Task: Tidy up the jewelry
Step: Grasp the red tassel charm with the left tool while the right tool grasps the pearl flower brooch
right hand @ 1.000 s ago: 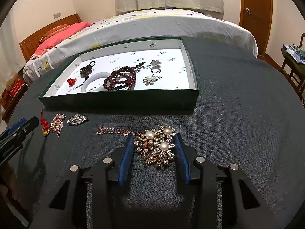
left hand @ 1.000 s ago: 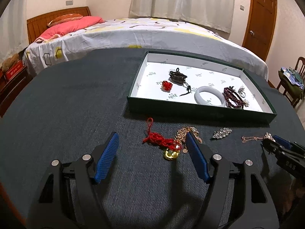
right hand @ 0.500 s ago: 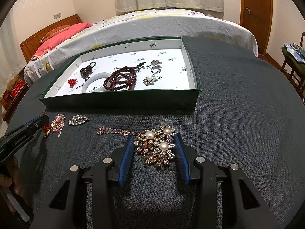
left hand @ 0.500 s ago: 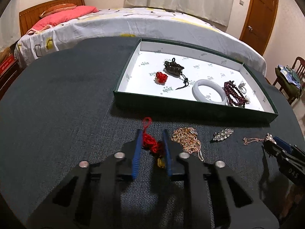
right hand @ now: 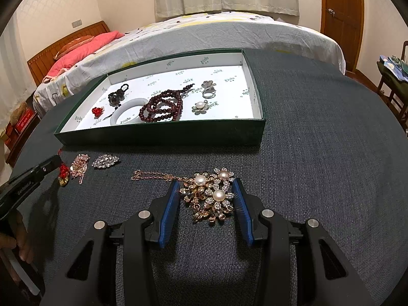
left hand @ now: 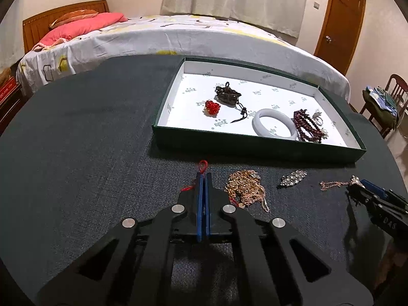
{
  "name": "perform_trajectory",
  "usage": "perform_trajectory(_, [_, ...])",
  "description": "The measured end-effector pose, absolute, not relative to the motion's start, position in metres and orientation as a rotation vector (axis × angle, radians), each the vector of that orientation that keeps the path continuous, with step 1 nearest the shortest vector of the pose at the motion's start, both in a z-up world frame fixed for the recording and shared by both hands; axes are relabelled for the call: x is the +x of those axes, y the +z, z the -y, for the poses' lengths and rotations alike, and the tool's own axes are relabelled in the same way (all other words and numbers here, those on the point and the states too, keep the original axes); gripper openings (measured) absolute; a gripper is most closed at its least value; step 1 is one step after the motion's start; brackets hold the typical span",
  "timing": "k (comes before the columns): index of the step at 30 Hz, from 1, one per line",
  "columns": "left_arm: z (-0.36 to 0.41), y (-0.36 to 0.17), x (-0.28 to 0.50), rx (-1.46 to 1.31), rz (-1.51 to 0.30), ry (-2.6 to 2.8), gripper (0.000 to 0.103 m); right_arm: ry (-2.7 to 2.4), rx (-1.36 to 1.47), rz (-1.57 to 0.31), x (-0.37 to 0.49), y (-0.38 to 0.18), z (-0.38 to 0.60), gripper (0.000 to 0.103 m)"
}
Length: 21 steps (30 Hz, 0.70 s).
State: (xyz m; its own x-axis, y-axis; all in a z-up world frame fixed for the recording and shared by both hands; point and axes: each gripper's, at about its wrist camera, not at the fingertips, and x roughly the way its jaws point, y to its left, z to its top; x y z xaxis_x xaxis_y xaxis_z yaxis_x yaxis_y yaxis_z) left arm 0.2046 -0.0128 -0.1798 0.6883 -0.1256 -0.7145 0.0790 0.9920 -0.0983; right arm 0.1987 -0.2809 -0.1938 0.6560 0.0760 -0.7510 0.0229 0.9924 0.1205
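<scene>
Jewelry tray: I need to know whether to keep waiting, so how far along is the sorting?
Roughly half done. Already in the tray: white bangle, dark bead bracelet, red bead charm, carved pendant, ring, pearl brooch. In hand: left gripper shut on the red cord charm; right gripper brackets the pearl flower necklace. Left on the table: gold chain and rhinestone brooch.

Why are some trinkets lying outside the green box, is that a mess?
Nothing looks spilled or broken. Four pieces lie on the dark table in front of the green box: a red cord charm, gold chain pile, crystal brooch and pearl flower necklace.
</scene>
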Motion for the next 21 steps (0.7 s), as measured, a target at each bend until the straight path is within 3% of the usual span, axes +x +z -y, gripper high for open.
perform_trajectory(21, [0.016, -0.149, 0.184, -0.06, -0.702, -0.141, 0.002, 0.033, 0.135, -0.834, 0.194, -0.19, 0.283, 0.038])
